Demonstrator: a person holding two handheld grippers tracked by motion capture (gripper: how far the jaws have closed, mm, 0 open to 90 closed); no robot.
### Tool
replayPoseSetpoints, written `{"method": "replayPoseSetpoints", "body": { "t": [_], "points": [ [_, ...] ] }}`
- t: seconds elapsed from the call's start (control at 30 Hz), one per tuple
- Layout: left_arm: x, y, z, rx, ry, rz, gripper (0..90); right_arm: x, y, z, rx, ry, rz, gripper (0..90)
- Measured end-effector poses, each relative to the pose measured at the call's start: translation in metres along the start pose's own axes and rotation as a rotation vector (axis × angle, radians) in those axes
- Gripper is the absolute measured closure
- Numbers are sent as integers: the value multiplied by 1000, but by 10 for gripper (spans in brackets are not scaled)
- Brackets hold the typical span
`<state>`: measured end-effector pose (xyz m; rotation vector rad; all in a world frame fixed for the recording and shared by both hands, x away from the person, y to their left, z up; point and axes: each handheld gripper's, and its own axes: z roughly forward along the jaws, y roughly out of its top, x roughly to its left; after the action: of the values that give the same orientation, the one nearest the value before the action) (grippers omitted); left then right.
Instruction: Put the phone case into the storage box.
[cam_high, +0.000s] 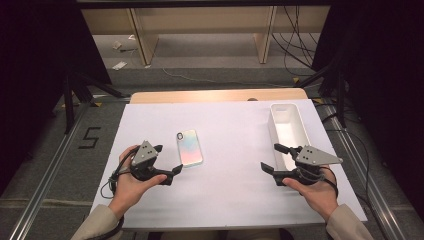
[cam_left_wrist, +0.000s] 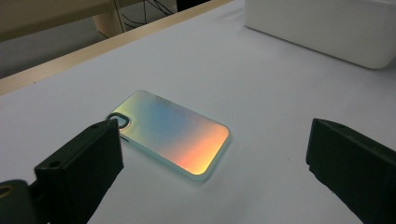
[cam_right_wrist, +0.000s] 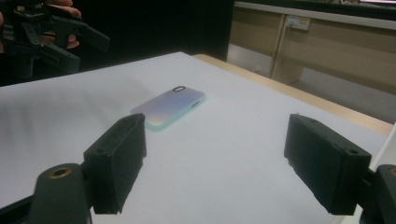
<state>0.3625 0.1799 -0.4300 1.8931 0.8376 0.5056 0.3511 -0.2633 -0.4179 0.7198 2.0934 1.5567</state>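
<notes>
1. Lay flat, back upward, on the white sheet-covered table (cam_high: 225, 190): a slim rectangular phone in an iridescent, pastel-rainbow case with a pale green rim (cam_high: 189, 148), left of centre, camera ring at its far end.
2. Held just left of the phone, near its near end: the left gripper (cam_high: 167, 164), black jaws spread wide, nothing between them, no contact made. Seen from the left gripper view: the phone (cam_left_wrist: 172, 134) ahead, between and beyond the two jaws.
3. Held well apart to the right, just beside the near end of a long white rectangular plastic bin (cam_high: 288, 131): the right gripper (cam_high: 271, 159), jaws likewise parted and empty.
4. Judged as the step in hand: approach, before any grasp; phone untouched, bin apparently empty.
5. Called for next, probably: left jaws brought across the phone's long edges, lowered to the table and closed. A thin, flat thing, so likely hard to get under; a slip or a push along the sheet possible.
6. Hard to make out: the phone's screen side, turned down; the bin's floor at its near end, behind the right gripper; the bin cut off at the top right edge of the left gripper view (cam_left_wrist: 327, 28); the left gripper dim and partly cropped at the top left of the right gripper view (cam_right_wrist: 70, 39).
</notes>
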Motion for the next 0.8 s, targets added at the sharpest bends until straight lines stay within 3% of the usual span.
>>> {"method": "replayPoseSetpoints", "body": {
  "t": [0.27, 0.37, 0.43, 0.53, 0.6, 0.67, 0.8],
  "points": [
    [1, 0, 0, -2, 12, -3, 84, 0, 0, 1, -4, -3, 4, 222],
    [1, 0, 1, 0, 20, -4, 226, 0, 1, 0, -8, -6, 8, 224],
    [3, 2, 3, -6, 14, -15, 429, 0, 1, 0, -7, -7, 9, 224],
    [5, 5, 11, 28, 15, -17, 689, 0, 1, 1, -9, -7, 14, 224],
    [6, 7, 18, 52, 21, -19, 814, -1, 1, 2, -11, -9, 16, 224],
    [5, 9, 26, 70, 18, -29, 893, 0, 1, 2, -11, -10, 14, 224],
    [1, 15, 41, 113, 11, -23, 898, 0, 1, 3, -9, -13, 14, 225]
  ]
}}
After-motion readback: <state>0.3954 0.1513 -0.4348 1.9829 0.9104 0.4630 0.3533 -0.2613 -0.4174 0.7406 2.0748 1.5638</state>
